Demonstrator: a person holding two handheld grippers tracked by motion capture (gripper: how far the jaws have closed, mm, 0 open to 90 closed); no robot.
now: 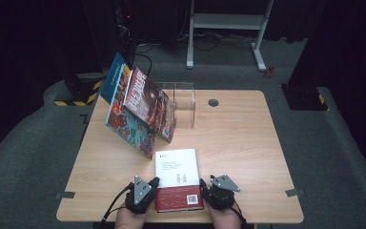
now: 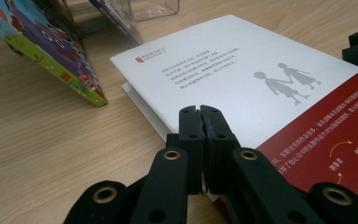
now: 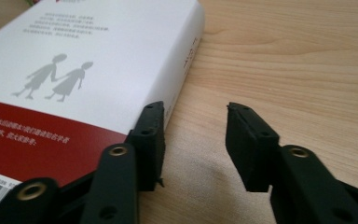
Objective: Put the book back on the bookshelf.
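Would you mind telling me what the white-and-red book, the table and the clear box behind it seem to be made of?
The white-and-red book looks like paper with a smooth, slightly satin printed cover; its page block shows at the edge. The table looks like light wood or wood-look laminate, judging by its printed-looking grain and matt surface. The clear box seems to be acrylic or similar hard plastic: transparent walls with glossy edges, though glass cannot be ruled out.

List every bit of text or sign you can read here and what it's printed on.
White-and-red book: Chinese paragraph and red-band lines, too small to read; barcode digits blurred.
Leaning red book: large Chinese title, blurred.
Colourful leaning book: no readable text.
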